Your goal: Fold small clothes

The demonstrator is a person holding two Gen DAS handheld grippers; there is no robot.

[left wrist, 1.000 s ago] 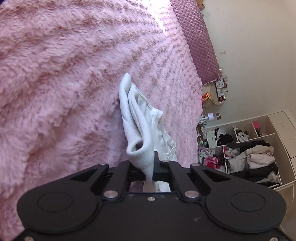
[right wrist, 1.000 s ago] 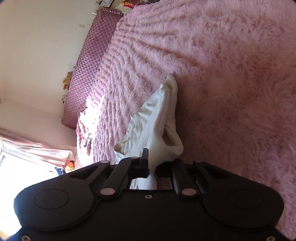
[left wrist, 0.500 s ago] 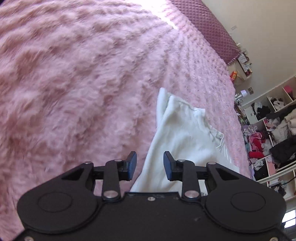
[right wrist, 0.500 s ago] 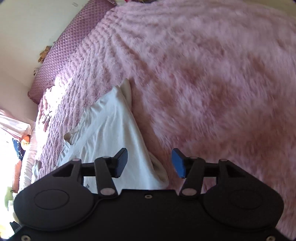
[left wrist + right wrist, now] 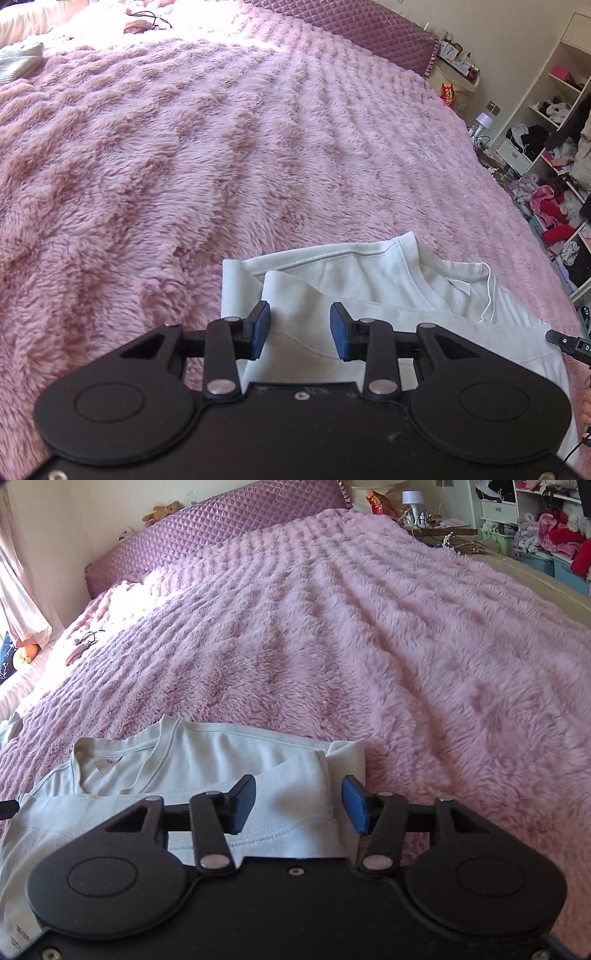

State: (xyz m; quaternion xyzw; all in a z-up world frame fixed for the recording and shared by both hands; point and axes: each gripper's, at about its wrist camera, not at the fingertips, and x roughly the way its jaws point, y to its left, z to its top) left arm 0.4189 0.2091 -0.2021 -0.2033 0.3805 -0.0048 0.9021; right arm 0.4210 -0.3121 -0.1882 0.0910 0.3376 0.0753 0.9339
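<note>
Covering bed: fluffy pink blanket (image 5: 221, 155); purple headboard (image 5: 221, 528), cluttered shelves (image 5: 554, 166) behind.

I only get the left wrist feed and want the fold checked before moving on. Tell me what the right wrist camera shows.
Observer: The right gripper hovers over the white shirt's right edge, jaws closing, no cloth between them.
Operator: Report anything near the headboard.
Observer: A small teddy bear sits on the purple headboard.
Operator: Describe the window side.
Observer: A pink curtain hangs there, with an orange toy below it.
</note>
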